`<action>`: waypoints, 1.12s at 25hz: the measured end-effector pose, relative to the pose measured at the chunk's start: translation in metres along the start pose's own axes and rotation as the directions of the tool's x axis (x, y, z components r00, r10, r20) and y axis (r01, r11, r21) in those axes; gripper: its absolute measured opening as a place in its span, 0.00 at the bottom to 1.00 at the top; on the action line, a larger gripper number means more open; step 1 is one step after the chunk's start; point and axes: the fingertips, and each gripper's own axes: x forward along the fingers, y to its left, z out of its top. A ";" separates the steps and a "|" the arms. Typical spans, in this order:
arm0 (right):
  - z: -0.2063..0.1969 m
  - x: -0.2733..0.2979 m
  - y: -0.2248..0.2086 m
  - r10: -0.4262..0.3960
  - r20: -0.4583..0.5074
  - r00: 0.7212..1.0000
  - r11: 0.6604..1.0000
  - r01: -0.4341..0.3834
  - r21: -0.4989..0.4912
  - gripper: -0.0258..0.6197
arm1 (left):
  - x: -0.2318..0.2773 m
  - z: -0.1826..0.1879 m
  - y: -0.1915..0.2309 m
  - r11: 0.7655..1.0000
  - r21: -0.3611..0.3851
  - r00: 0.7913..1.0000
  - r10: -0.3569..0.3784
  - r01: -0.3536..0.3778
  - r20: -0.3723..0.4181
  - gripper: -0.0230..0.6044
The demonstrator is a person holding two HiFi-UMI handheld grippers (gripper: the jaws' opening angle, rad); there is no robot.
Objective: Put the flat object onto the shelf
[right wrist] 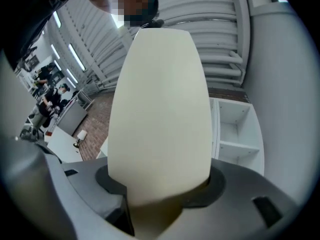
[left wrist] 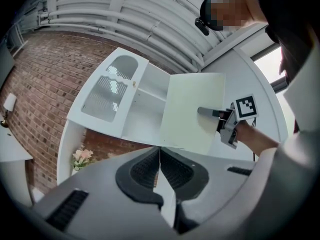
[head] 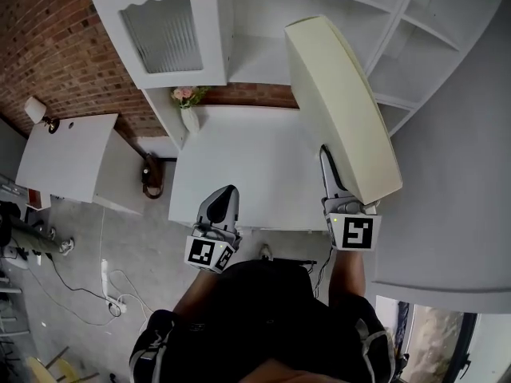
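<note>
Over the white table (head: 239,166), right gripper (head: 331,166) is clamped on the lower edge of the flat object (head: 339,102), a cream panel. It is lifted clear of the table, standing steep and leaning toward the white shelf unit (head: 255,66). The right gripper view shows the panel (right wrist: 160,109) filling the gap between the jaws, partly open, pads on both faces, so it is gripped. Left gripper (head: 226,198) hovers low by the near table edge, well apart from the panel. Its jaws are together with nothing between them (left wrist: 160,151).

Step in hand, as I judge it, is carrying the panel up to the shelf, roughly midway through the task.

How to do it well:
- The grip sits at one end only, so the long free end acts as a lever. Move slowly and don't swing.
- Bring the panel down from steep to near level before it reaches the opening.
- Lead with the far edge and slide it onto a shelf board. Which compartment is meant can't be told from these views, possibly the open one beside the glass door (head: 164,30).
- Stay clear of that open door, the uprights and the flower vase (head: 188,106).
- The free left gripper could steady the underside if the panel sags or twists.
- Open the right jaws only once the weight rests on the board.
</note>
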 end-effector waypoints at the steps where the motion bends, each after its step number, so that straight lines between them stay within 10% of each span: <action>1: -0.001 0.008 -0.003 0.005 -0.023 1.000 0.998 -0.007 -0.069 0.47 | 0.003 -0.001 0.001 1.000 0.002 1.000 0.000 0.000 -0.002 0.06; 4: -0.026 0.023 -0.011 -0.038 -0.198 0.979 0.984 0.003 -0.176 0.48 | 0.009 -0.003 0.002 1.000 0.004 1.000 0.005 -0.005 -0.006 0.06; 8: -0.032 0.050 -0.013 -0.095 -0.179 0.979 0.950 0.036 -0.309 0.48 | 0.013 -0.008 0.003 1.000 -0.001 1.000 0.012 -0.012 -0.016 0.06; 15: -0.073 0.091 0.000 -0.178 -0.276 0.945 0.709 -0.072 -0.702 0.48 | 0.018 -0.015 0.001 1.000 -0.005 1.000 0.014 -0.014 -0.021 0.06; 28: -0.163 0.140 0.018 -0.178 -0.466 0.867 0.563 -0.299 -0.771 0.48 | 0.026 -0.021 0.008 0.998 -0.029 0.997 0.056 -0.058 -0.053 0.06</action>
